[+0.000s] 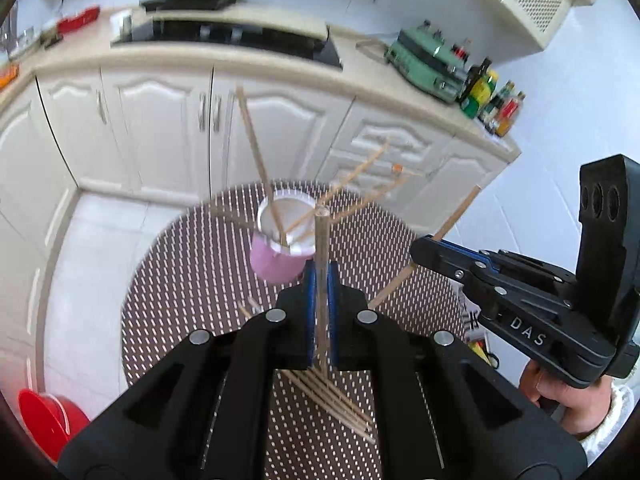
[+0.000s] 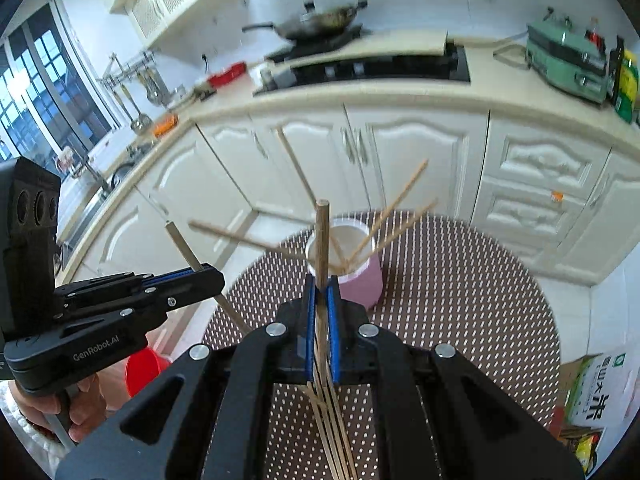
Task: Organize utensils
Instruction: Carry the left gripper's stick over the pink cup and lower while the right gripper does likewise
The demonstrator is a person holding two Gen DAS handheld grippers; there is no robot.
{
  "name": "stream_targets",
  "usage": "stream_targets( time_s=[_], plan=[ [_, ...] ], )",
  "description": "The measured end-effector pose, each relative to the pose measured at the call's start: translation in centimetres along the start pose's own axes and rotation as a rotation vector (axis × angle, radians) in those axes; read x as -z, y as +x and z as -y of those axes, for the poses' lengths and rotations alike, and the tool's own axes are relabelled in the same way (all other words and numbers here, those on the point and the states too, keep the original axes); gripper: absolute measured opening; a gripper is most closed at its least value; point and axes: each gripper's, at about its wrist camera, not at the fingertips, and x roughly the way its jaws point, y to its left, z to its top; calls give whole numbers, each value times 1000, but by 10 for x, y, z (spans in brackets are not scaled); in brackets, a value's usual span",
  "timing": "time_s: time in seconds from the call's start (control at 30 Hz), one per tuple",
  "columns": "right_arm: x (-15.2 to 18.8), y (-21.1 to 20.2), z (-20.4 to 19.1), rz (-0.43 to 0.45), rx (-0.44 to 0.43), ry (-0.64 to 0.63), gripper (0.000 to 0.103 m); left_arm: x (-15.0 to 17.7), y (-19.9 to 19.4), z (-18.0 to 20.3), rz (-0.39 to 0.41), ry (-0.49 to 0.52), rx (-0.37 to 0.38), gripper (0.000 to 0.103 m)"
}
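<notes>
A pink cup (image 1: 276, 266) (image 2: 362, 284) with a white inside stands on the round dotted table (image 1: 192, 280) (image 2: 460, 300) and holds several wooden chopsticks fanned outward. My left gripper (image 1: 321, 280) is shut on one chopstick (image 1: 321, 240), held upright just in front of the cup. My right gripper (image 2: 321, 292) is shut on another chopstick (image 2: 322, 236), also upright near the cup. The right gripper shows in the left wrist view (image 1: 424, 254) with its chopstick (image 1: 456, 216); the left gripper shows in the right wrist view (image 2: 208, 280). Several loose chopsticks (image 1: 332, 400) (image 2: 332, 432) lie on the table beneath the grippers.
White kitchen cabinets (image 1: 160, 128) and a counter with a stove (image 1: 224, 36), wok (image 2: 320, 20) and green appliance (image 1: 428, 60) stand behind the table. A red basin (image 1: 44, 416) sits on the floor at left. A rice bag (image 2: 596, 392) is at right.
</notes>
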Motion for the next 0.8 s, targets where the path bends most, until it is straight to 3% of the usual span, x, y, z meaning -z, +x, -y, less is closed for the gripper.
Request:
stream_targets(
  time_s=[0.27,0.5,0.8],
  plan=[
    [-31,-30,-7,139,31,-24,5,-37,-32,8,172,34,-59,6],
    [-53,-35,-7,206,66,-34,5,-66,-43,9,260,38,-67,6],
    [-67,-18,-4,234,118,-45,5,-85,-26,3,287,48,-74,6]
  ],
)
